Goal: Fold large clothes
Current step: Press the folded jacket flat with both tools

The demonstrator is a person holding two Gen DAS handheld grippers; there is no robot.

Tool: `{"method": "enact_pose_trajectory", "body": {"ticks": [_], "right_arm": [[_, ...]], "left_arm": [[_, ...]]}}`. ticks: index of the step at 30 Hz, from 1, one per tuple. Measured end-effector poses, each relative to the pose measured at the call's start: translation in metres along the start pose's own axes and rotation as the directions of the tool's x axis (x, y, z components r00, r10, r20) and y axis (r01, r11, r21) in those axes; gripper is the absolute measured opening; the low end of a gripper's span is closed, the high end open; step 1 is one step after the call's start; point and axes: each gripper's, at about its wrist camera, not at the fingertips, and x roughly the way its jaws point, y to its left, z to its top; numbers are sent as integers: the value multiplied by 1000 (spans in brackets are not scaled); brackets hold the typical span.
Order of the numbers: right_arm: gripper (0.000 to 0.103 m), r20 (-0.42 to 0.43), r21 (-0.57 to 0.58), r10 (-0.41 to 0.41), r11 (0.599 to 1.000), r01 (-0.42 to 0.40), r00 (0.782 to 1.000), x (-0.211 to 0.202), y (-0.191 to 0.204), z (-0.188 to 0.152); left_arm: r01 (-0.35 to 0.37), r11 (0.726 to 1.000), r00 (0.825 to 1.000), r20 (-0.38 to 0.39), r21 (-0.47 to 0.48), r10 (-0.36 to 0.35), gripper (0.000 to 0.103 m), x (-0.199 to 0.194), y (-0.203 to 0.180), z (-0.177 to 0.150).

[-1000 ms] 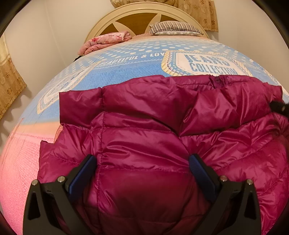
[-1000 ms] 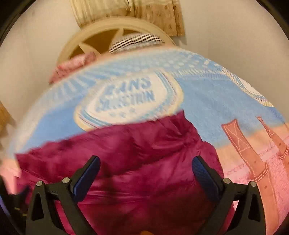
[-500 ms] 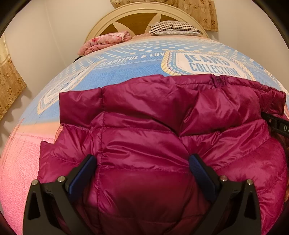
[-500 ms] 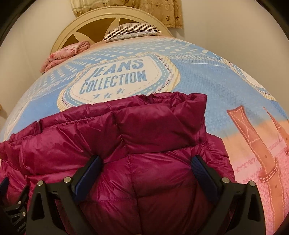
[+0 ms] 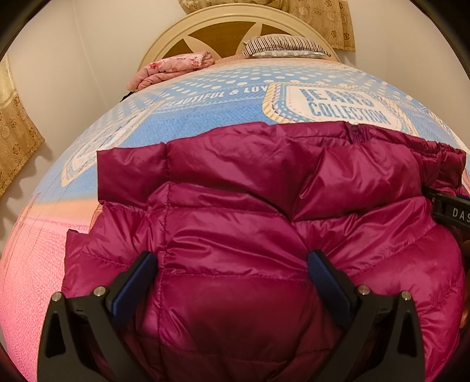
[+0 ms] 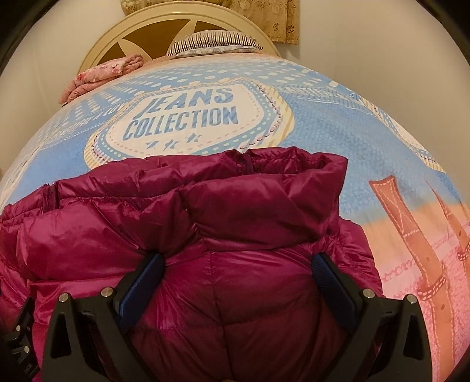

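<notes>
A magenta quilted down jacket (image 5: 235, 199) lies folded on the bed and fills the lower half of both views (image 6: 205, 220). A folded-over band runs across its far edge, with a dark zipper showing there. My left gripper (image 5: 232, 273) stands open low over the jacket's near left part, puffy fabric bulging between its blue pads. My right gripper (image 6: 238, 273) is open as well, over the near right part, its pads pressed against the fabric. The right gripper's black body (image 5: 452, 210) shows at the right edge of the left wrist view.
The bed carries a blue, pink and orange printed cover (image 6: 337, 123) reading "JEANS COLLECTION". At the cream headboard (image 5: 235, 26) lie a folded pink floral blanket (image 5: 173, 69) and a striped pillow (image 6: 214, 42). Pale walls and patterned curtains (image 5: 14, 129) surround the bed.
The right gripper swung from a blurred view farther left to settle low over the jacket's right part. The jacket's right side has puffed into place. The left gripper stayed still.
</notes>
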Motion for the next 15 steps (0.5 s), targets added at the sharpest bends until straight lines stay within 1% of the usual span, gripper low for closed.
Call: {"method": "enact_pose_trajectory", "body": {"ticks": [9, 12, 14, 15], "right_arm": [[101, 3, 1, 1, 1000, -1, 1000, 0, -1, 0], [101, 5, 3, 3, 1000, -3, 1000, 0, -1, -1], [101, 6, 2, 3, 1000, -3, 1000, 0, -1, -1], [101, 5, 3, 3, 1000, -3, 1000, 0, -2, -1]], "left_arm": [[4, 1000, 1000, -8, 1, -4, 103, 0, 2, 2], [39, 999, 999, -34, -1, -39, 103, -7, 10, 4], [59, 998, 998, -30, -8, -60, 103, -20, 20, 2], [70, 997, 997, -13, -16, -70, 103, -31, 29, 1]]}}
